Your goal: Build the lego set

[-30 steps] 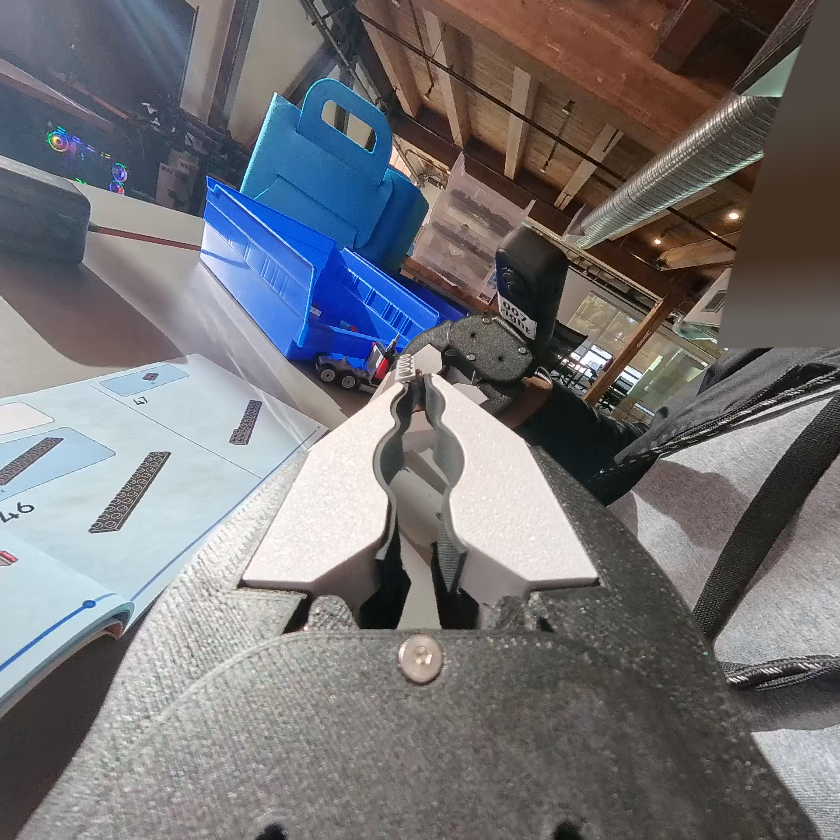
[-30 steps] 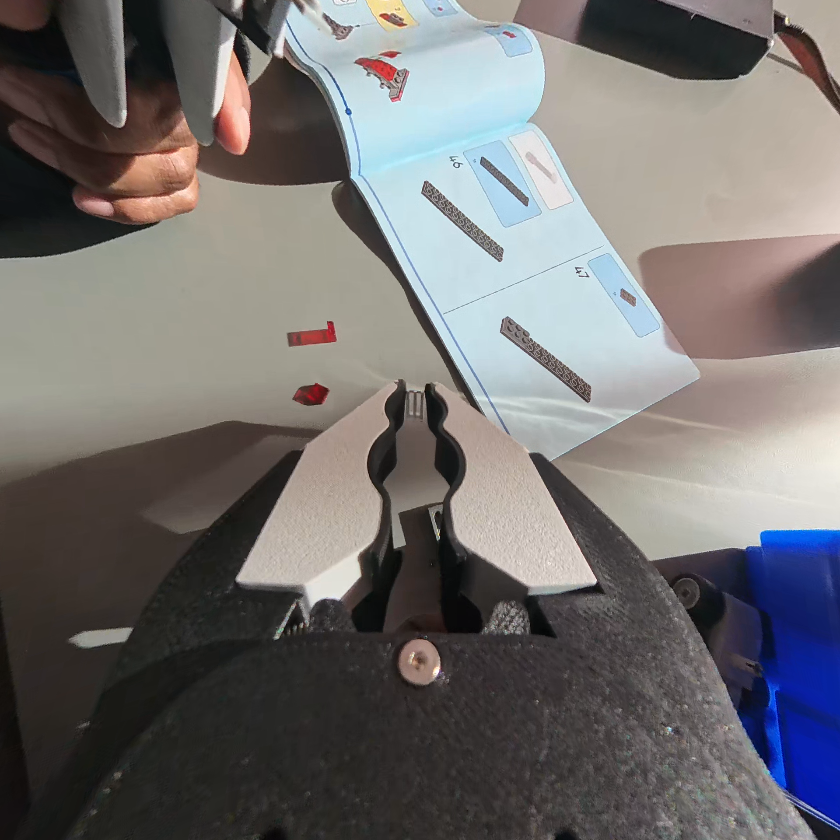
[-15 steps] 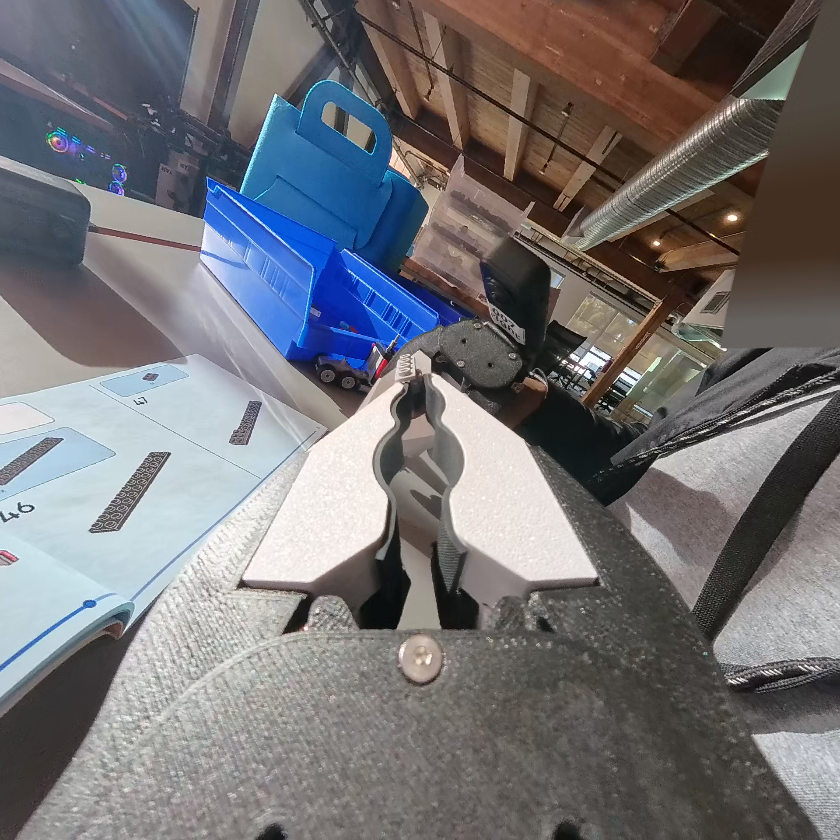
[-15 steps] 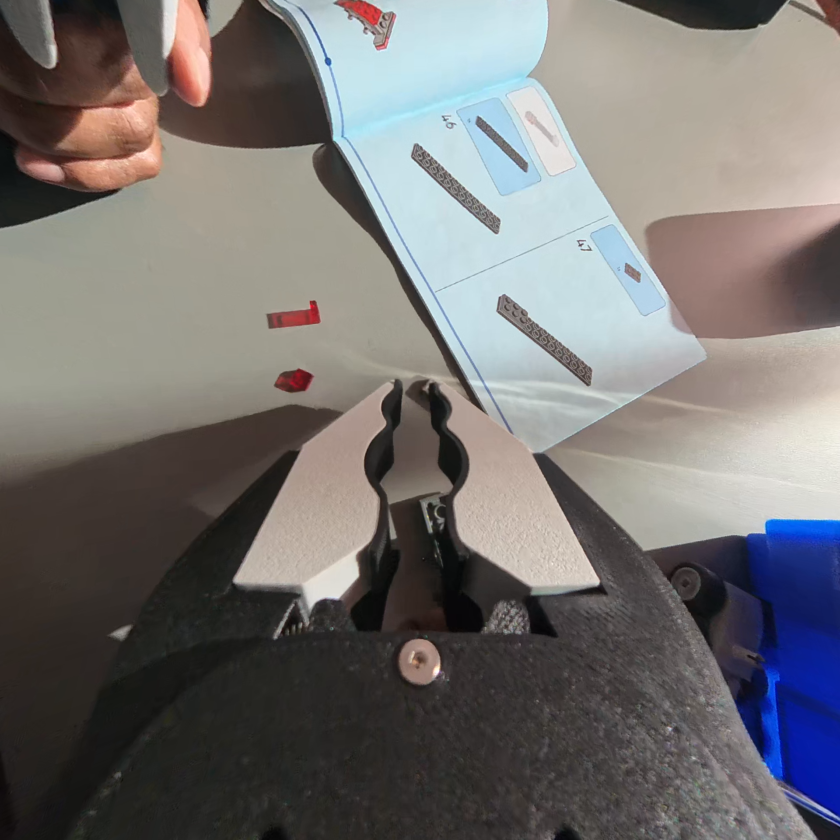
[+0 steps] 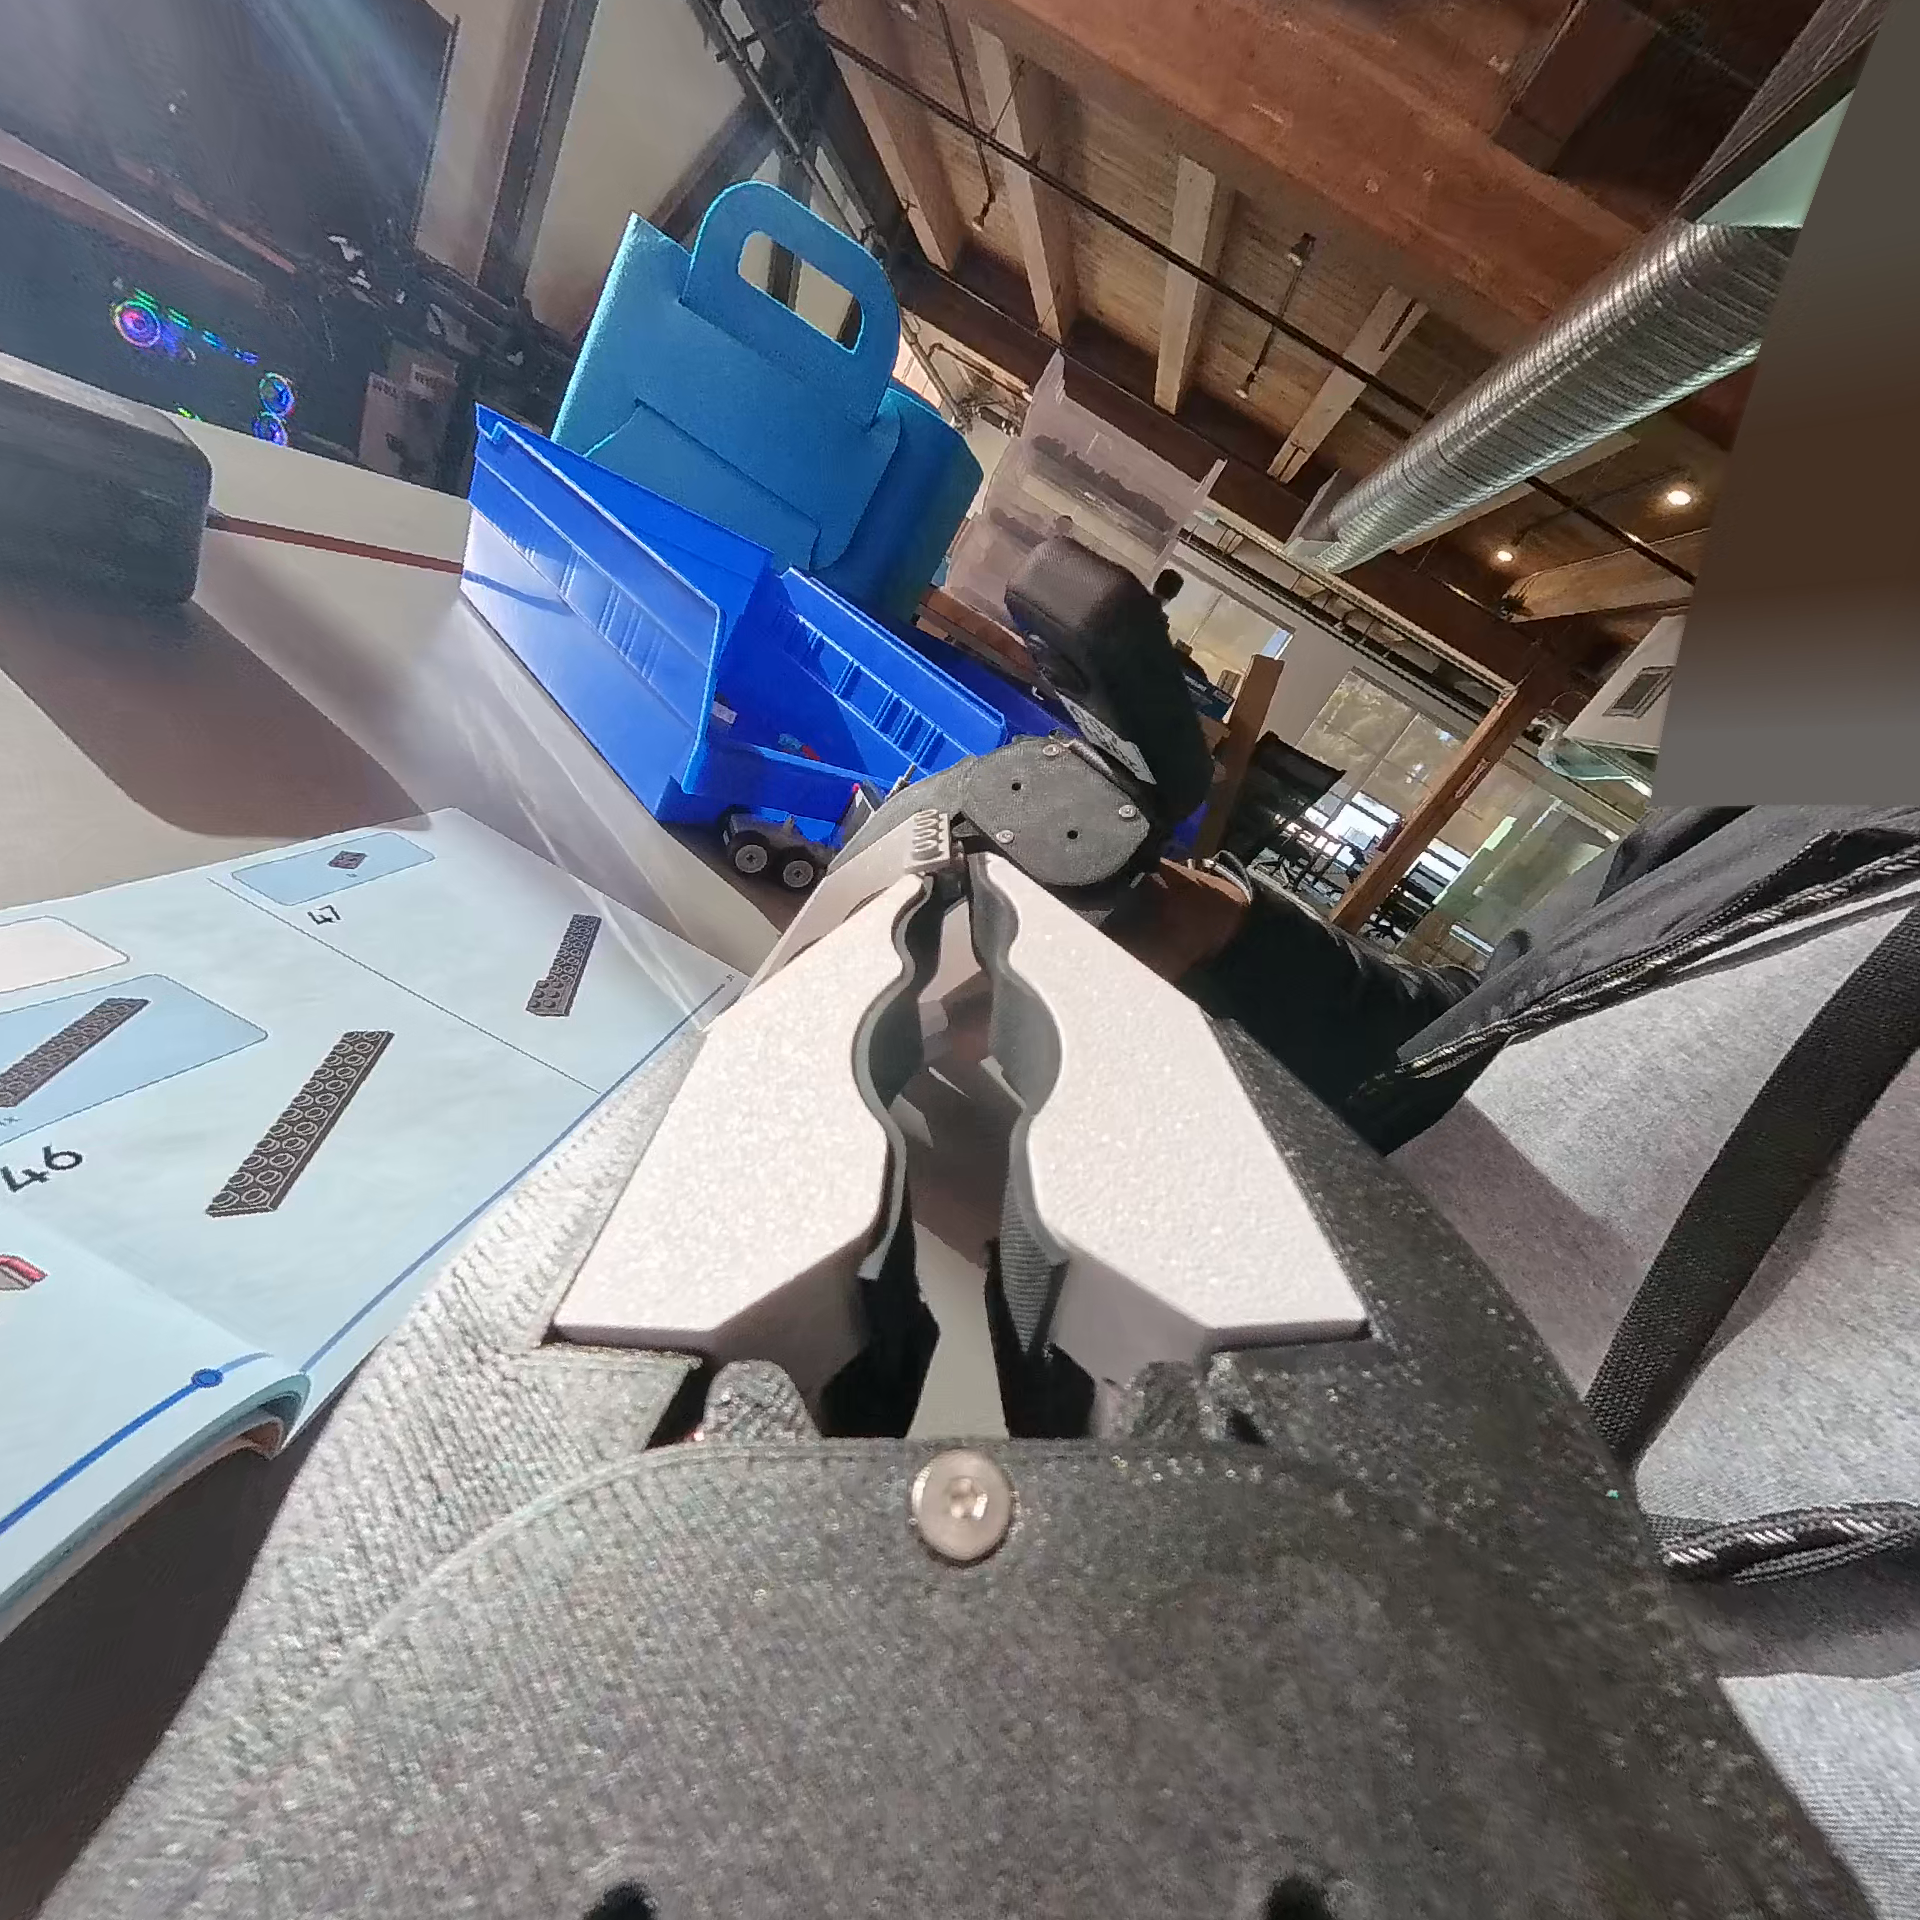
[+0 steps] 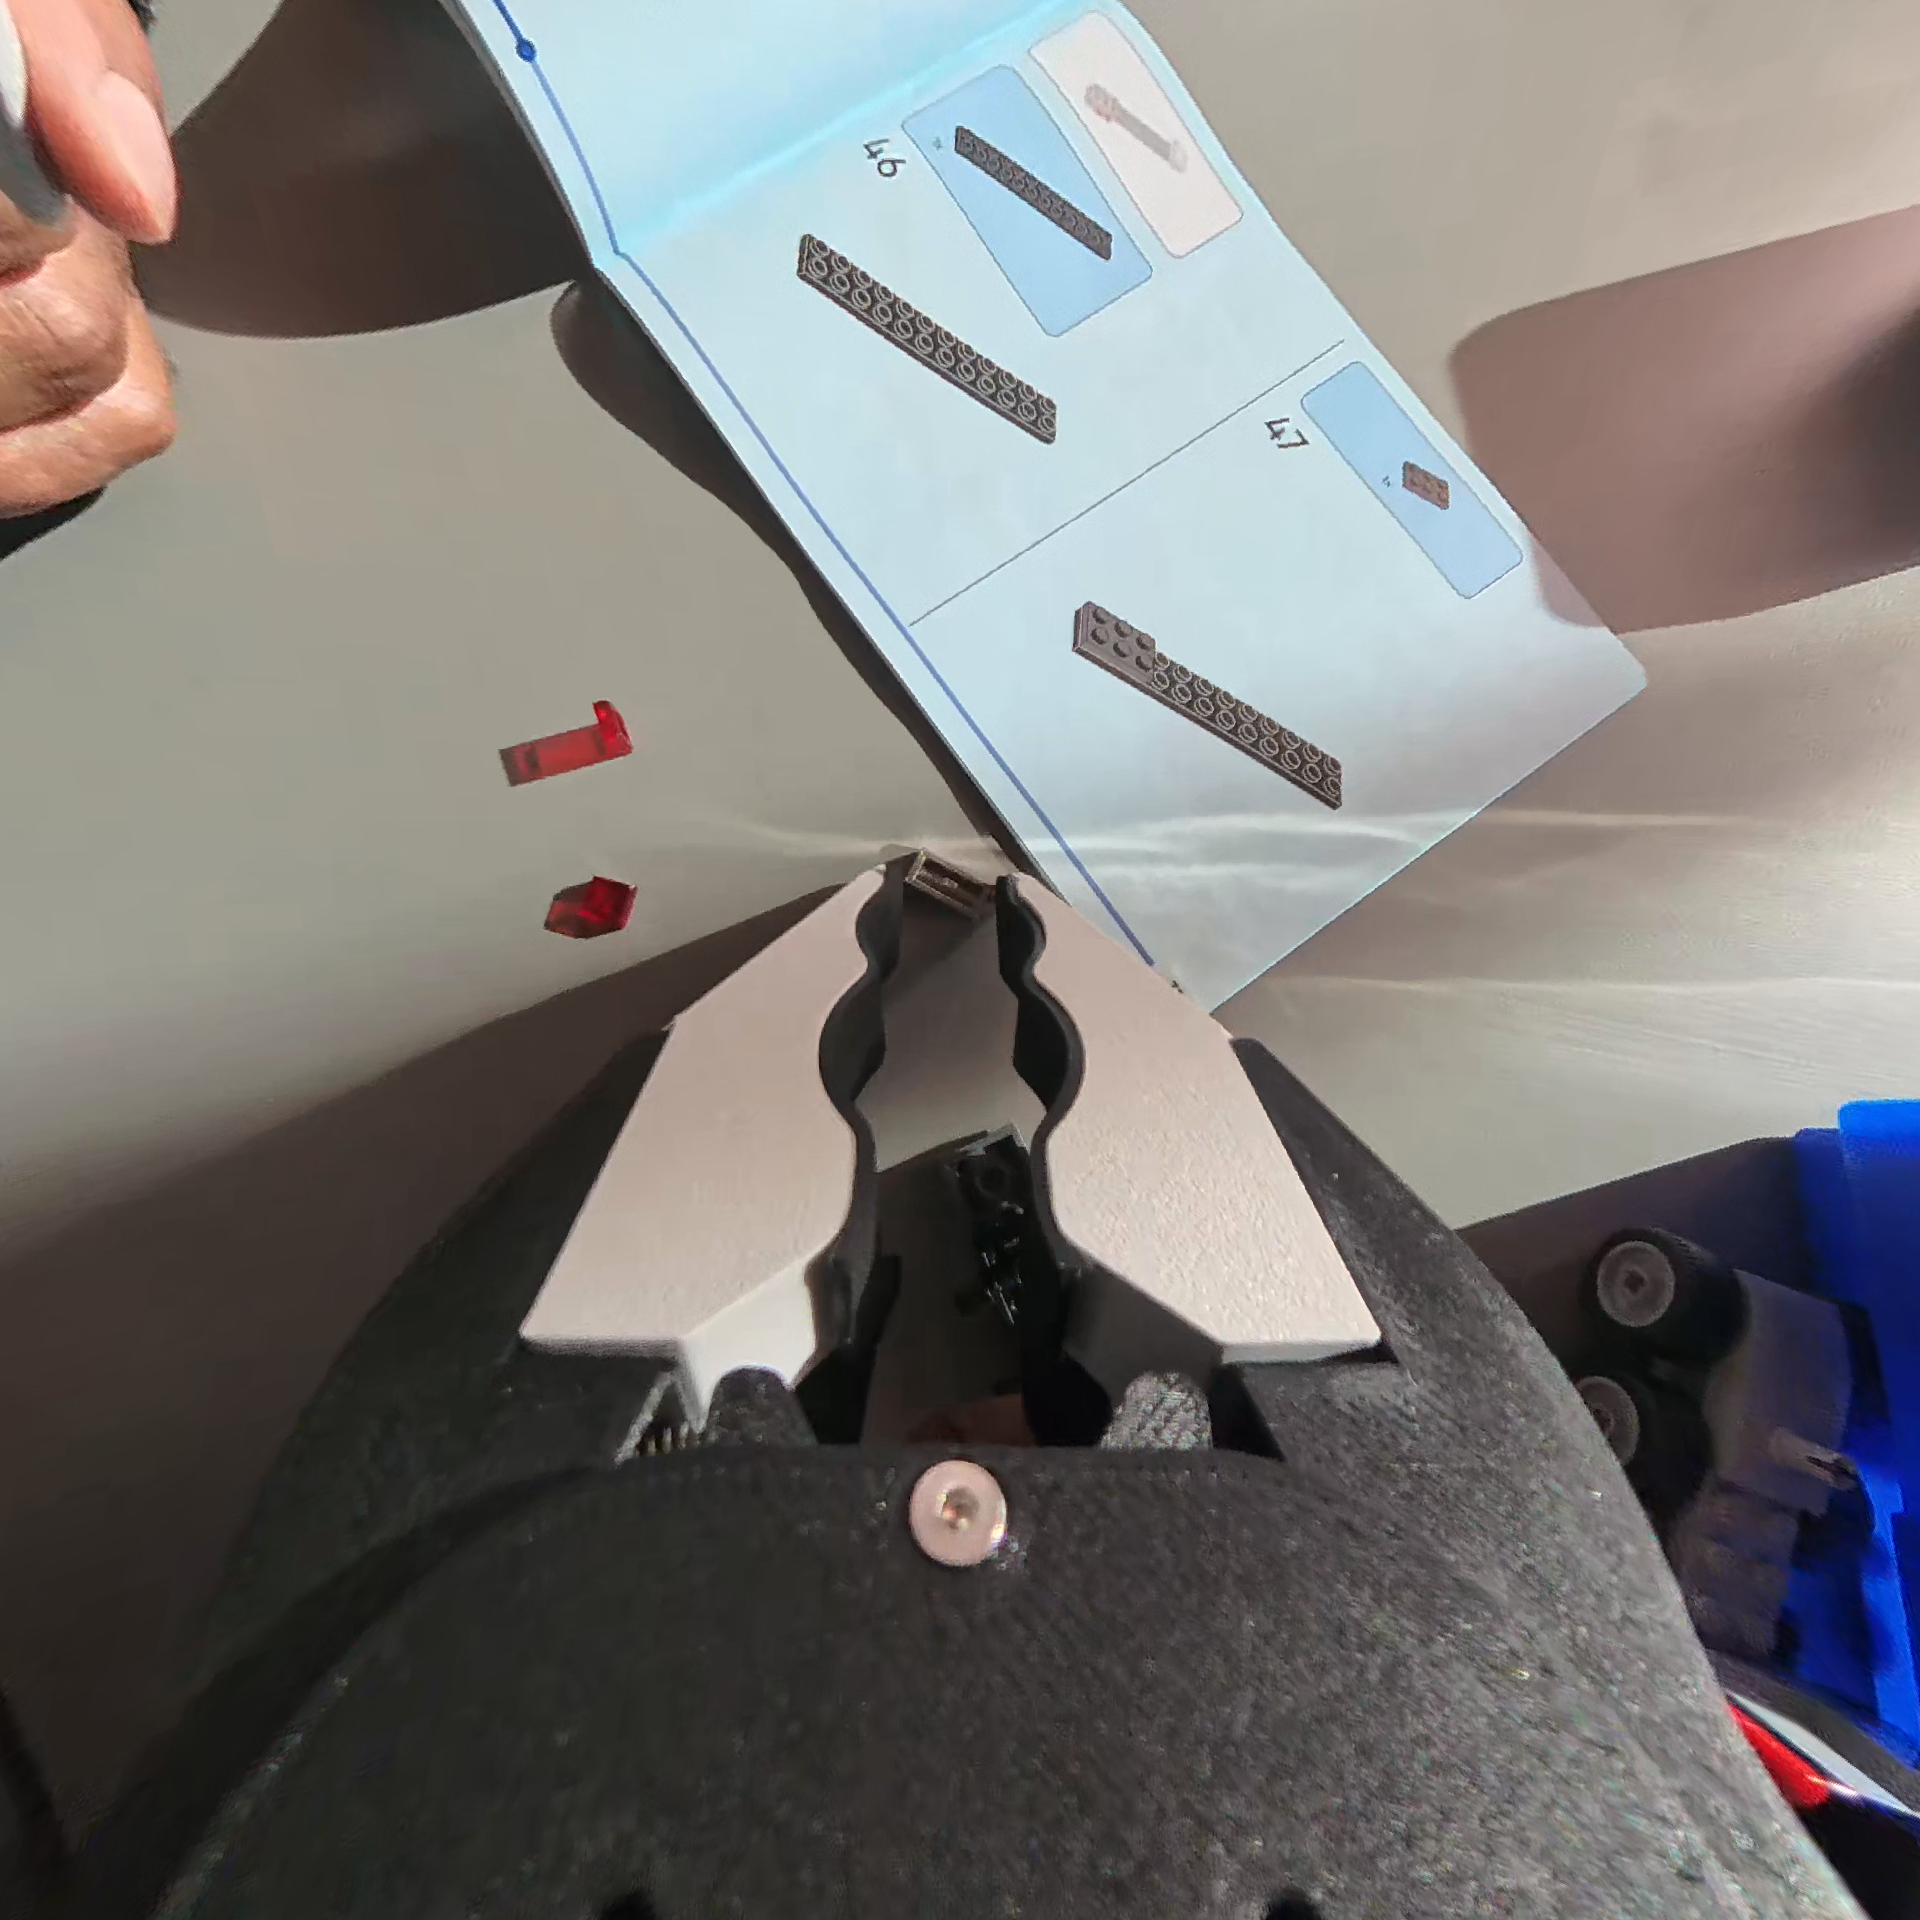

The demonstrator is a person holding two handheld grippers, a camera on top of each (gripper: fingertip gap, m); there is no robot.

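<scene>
Grey plate (image 5: 928,834) pinched in left gripper (image 5: 951,883); right gripper (image 6: 945,896) spread around small grey brick (image 6: 943,884).

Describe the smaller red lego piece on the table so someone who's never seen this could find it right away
Start at the open instruction booklet on the grey table. Left of its lower corner lie two translucent red pieces. The smaller red piece is the chunky, faceted one nearer the right hand-held gripper; its neighbour, the long red piece, is flat with an upturned end.
</scene>
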